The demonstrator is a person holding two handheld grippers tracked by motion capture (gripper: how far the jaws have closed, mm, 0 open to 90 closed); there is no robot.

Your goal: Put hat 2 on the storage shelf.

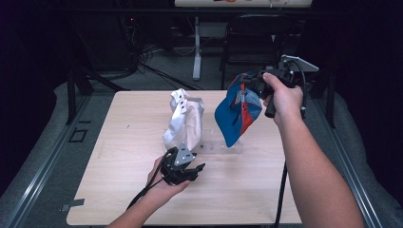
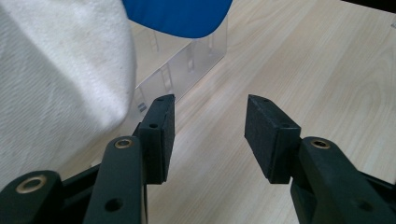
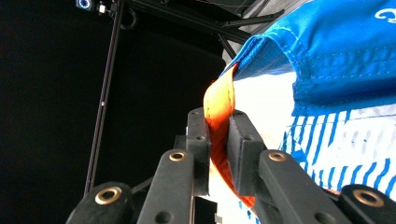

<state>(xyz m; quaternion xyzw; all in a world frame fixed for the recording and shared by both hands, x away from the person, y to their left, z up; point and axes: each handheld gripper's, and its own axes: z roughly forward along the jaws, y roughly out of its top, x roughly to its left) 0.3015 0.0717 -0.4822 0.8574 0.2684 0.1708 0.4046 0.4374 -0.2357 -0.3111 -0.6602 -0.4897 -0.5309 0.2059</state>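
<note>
A blue cap [image 1: 237, 111] with an orange strap hangs in the air over the table's right part, its brim pointing down. My right gripper [image 1: 256, 85] is shut on the cap's orange strap [image 3: 219, 112], the jaws pinching the fabric between them. A white cap [image 1: 184, 118] stands on a clear plastic rack [image 1: 221, 146] near the table's middle. My left gripper [image 1: 196, 170] is open just in front of the white cap, low over the wood. In the left gripper view the white cap [image 2: 56, 84] is at the left, the blue brim [image 2: 180, 16] above, and the clear rack [image 2: 187, 65] is ahead of the jaws.
The wooden table [image 1: 119, 156] has bare room at the left and along the front. A black chair [image 1: 256, 38] and a white table leg [image 1: 196, 47] stand behind the far edge. Cables trail from both grippers toward the near edge.
</note>
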